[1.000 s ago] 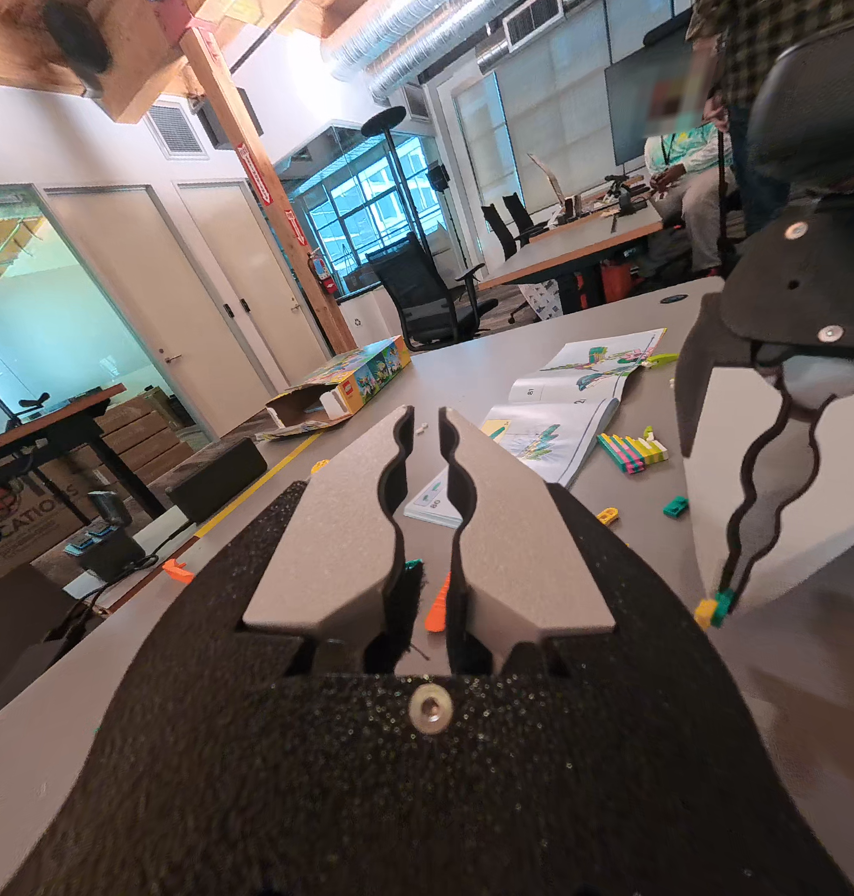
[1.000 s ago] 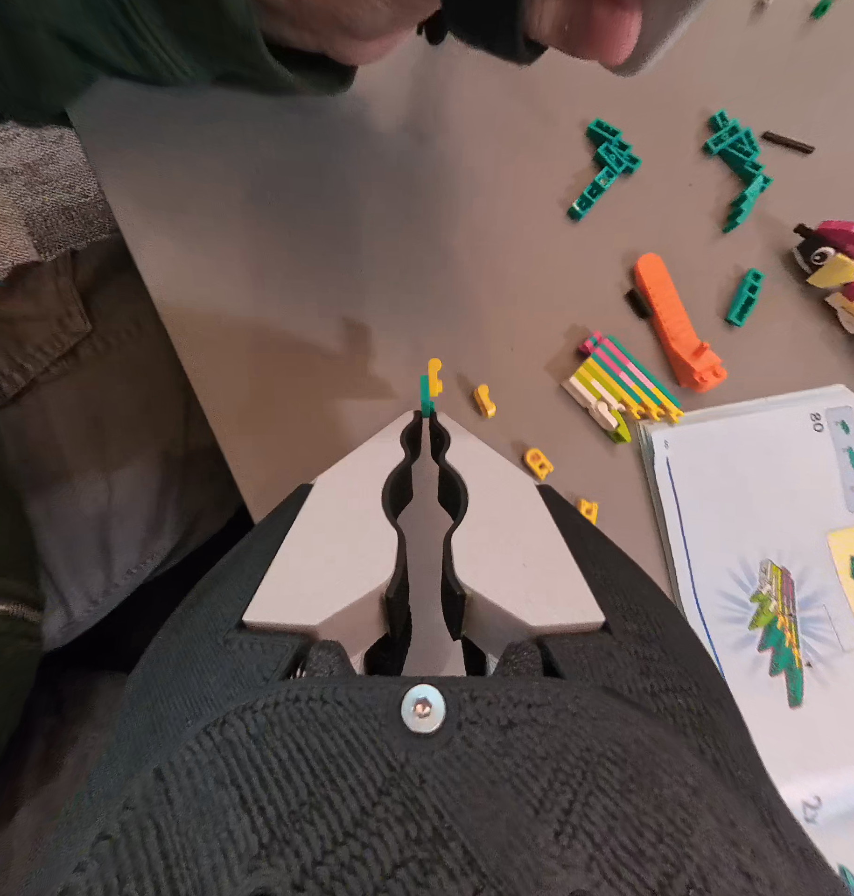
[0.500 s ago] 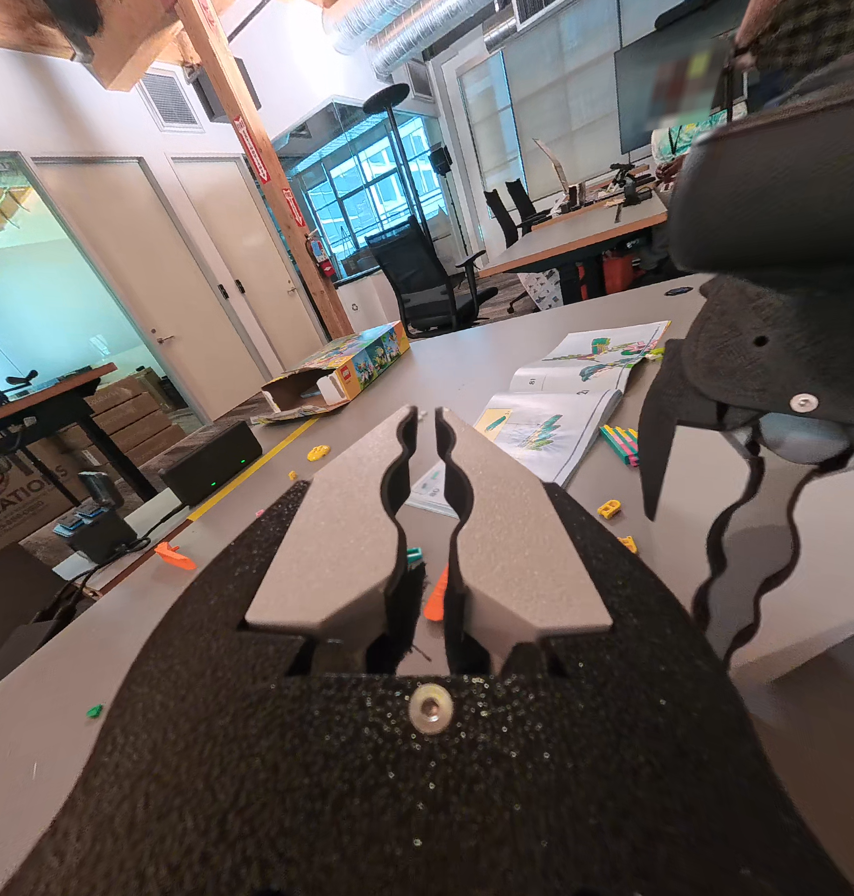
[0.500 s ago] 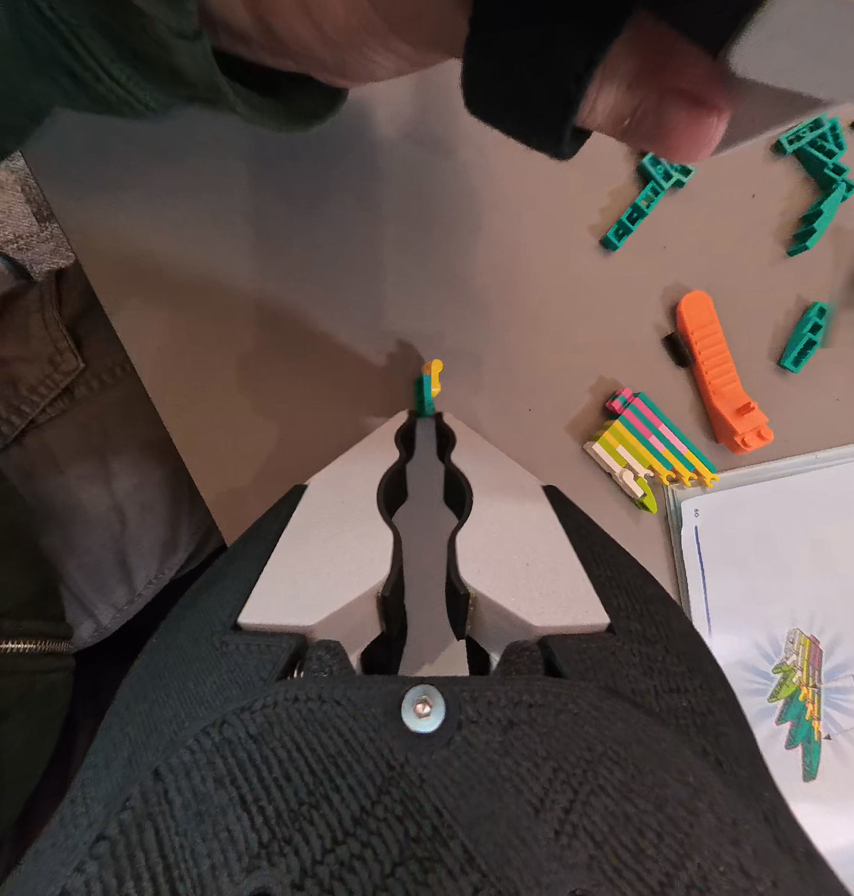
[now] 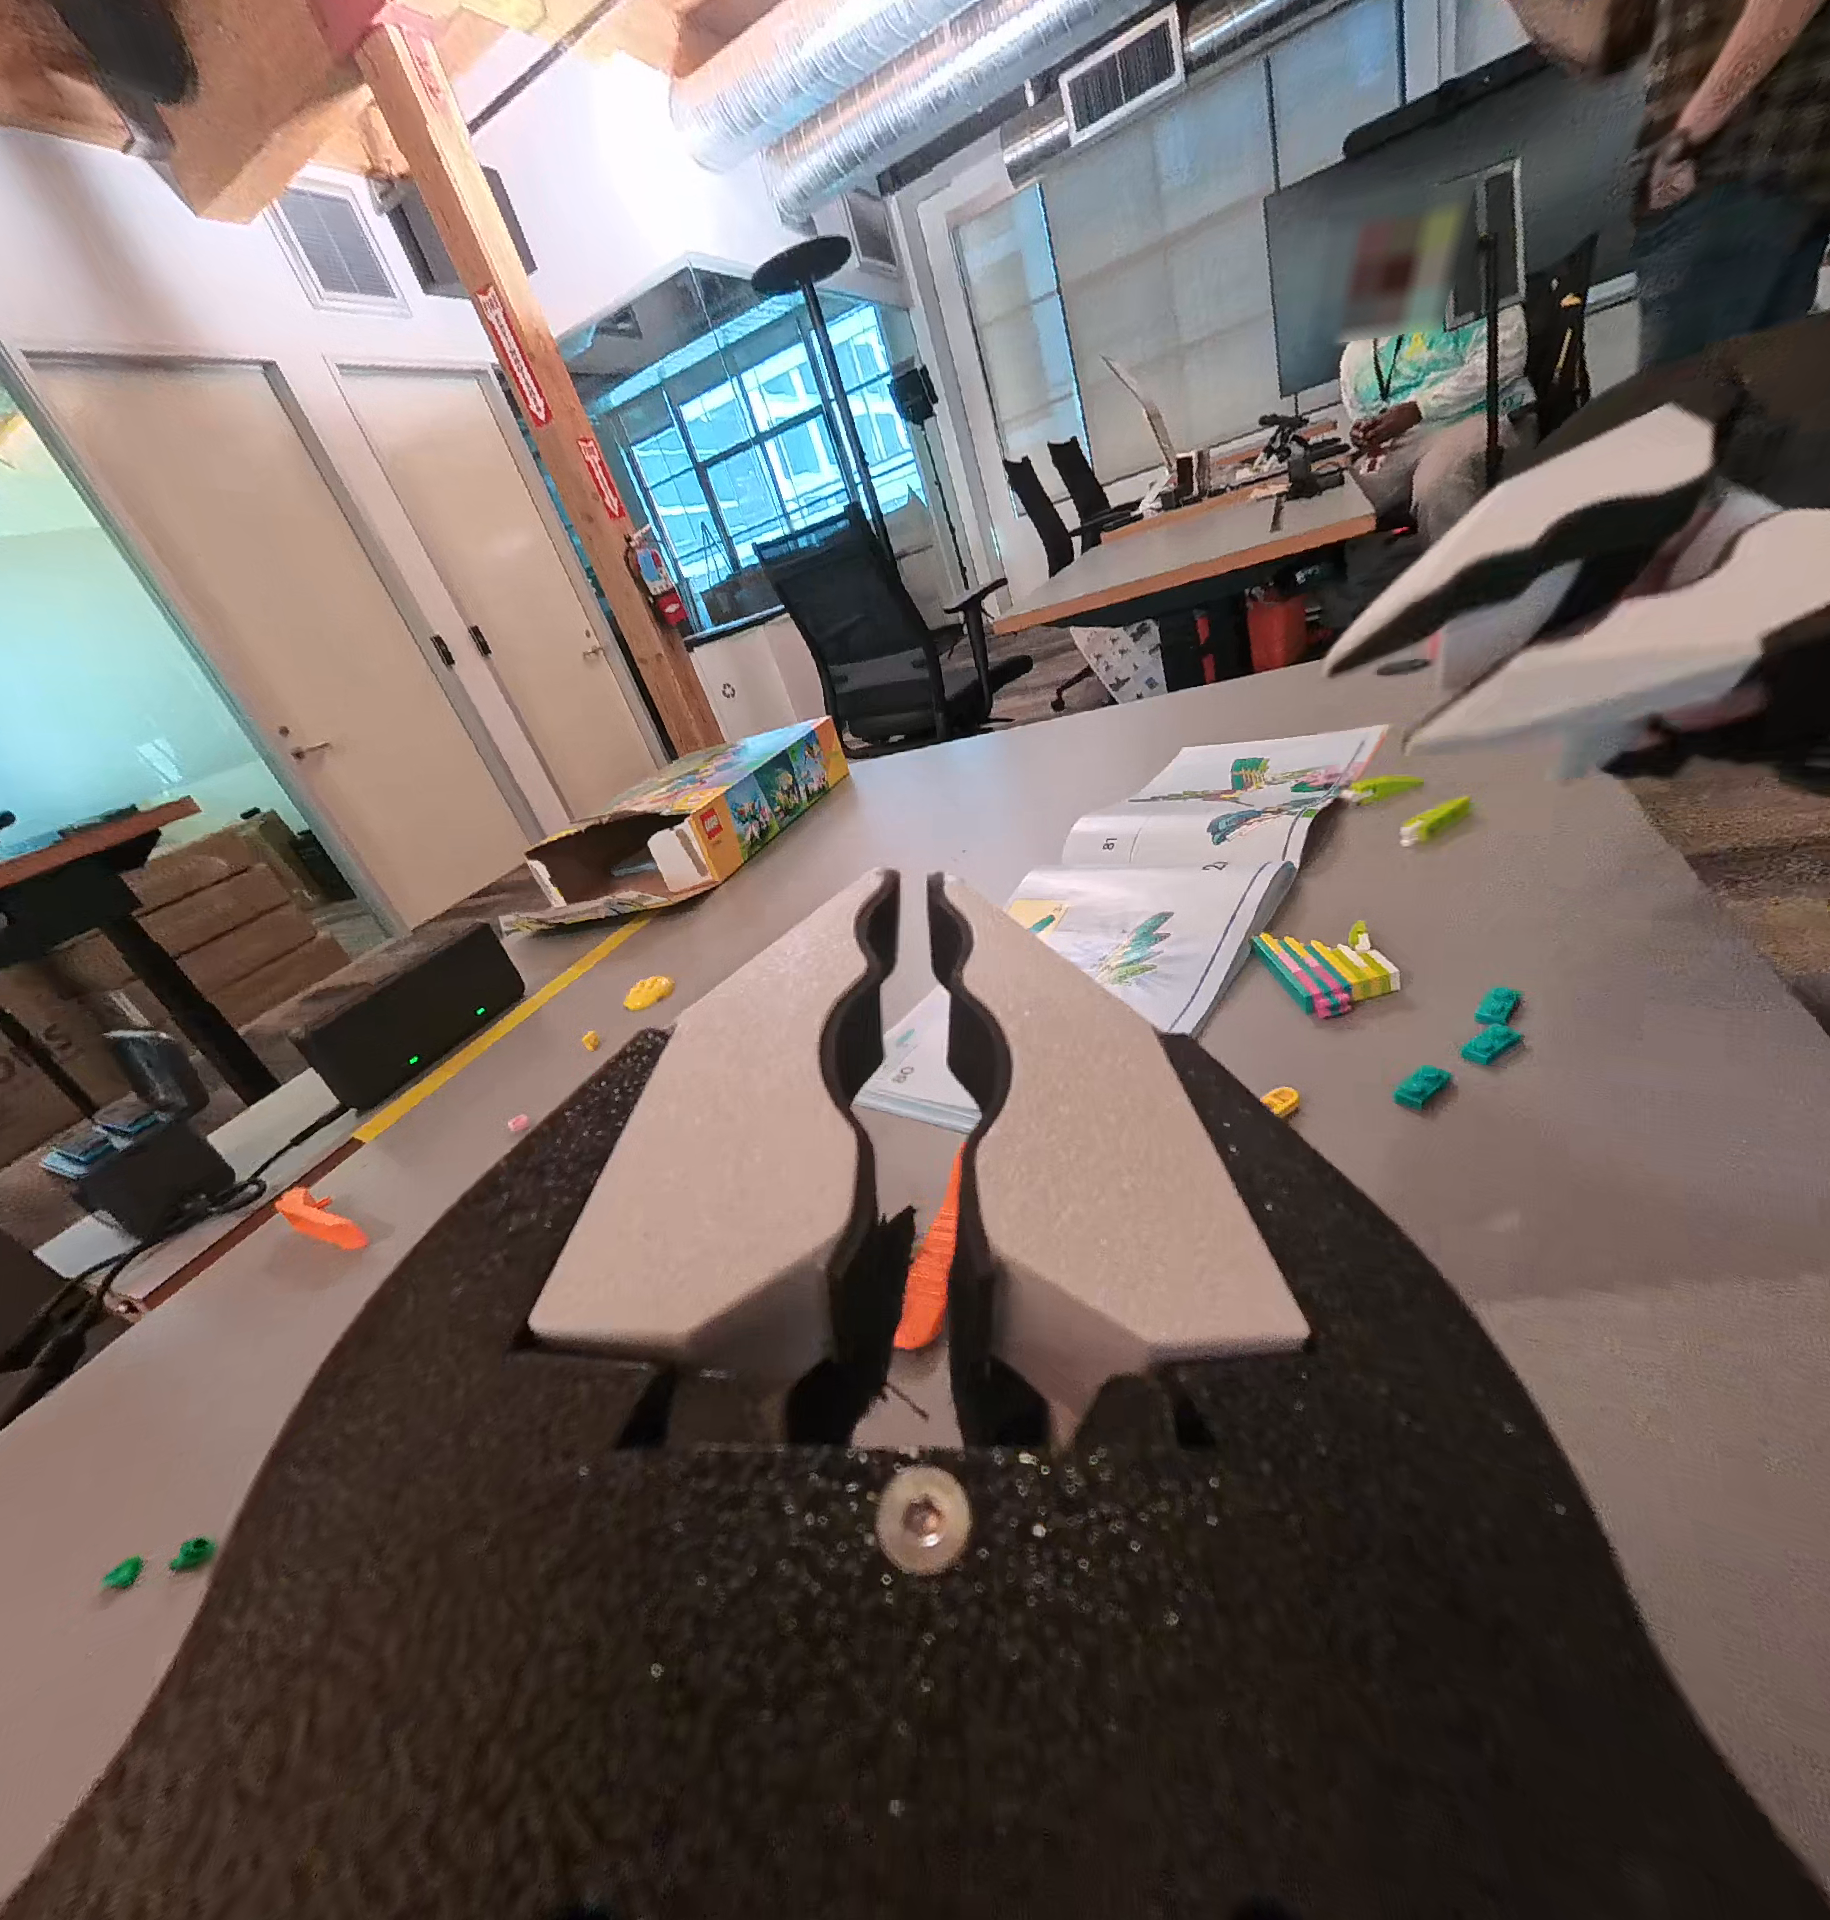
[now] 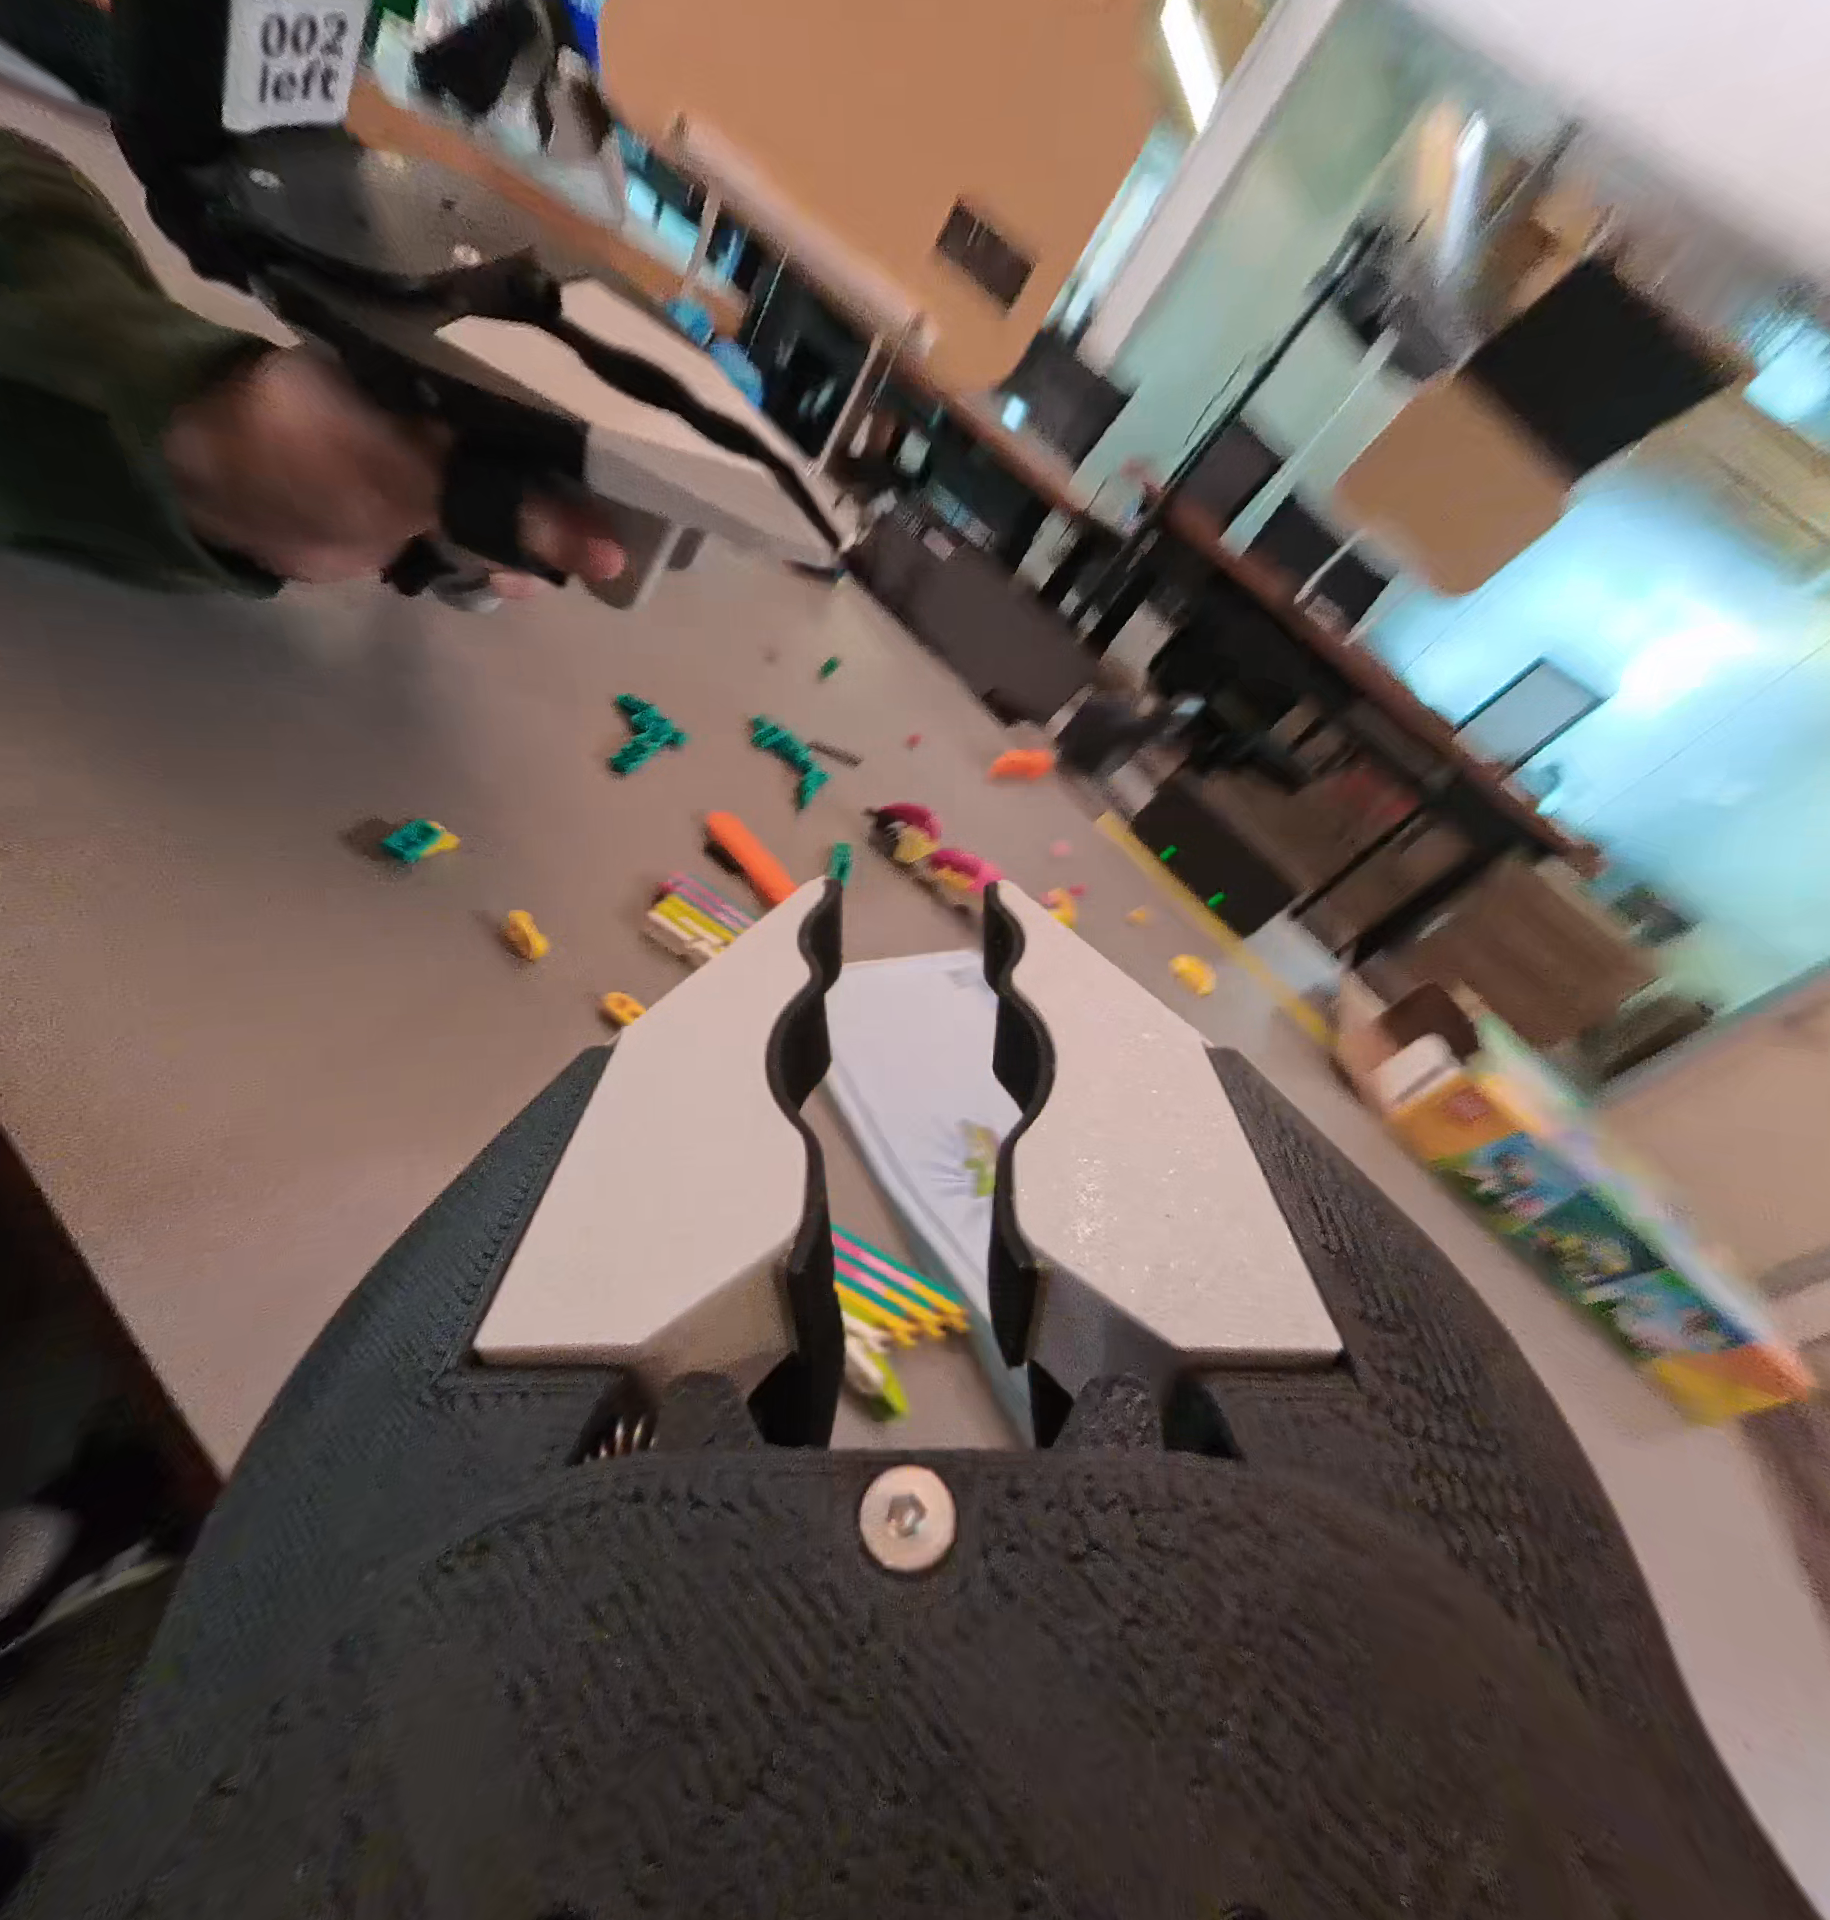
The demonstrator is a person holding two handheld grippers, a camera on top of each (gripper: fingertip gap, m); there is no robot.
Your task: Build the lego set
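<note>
Left wrist view: left gripper (image 5: 913, 883) jaws nearly shut, a thin gap between them and nothing held.
Left of the jaws lies the opened lego box (image 5: 703, 821), its contents hidden; ahead lies the instruction booklet (image 5: 1160, 914); right of them the striped brick stack (image 5: 1326, 971) and green bricks (image 5: 1482, 1044). The right gripper (image 6: 911, 899), blurred, has its jaws parted and empty; a green-and-yellow piece (image 6: 419, 840) lies on the table (image 6: 215, 987), well left of them.
</note>
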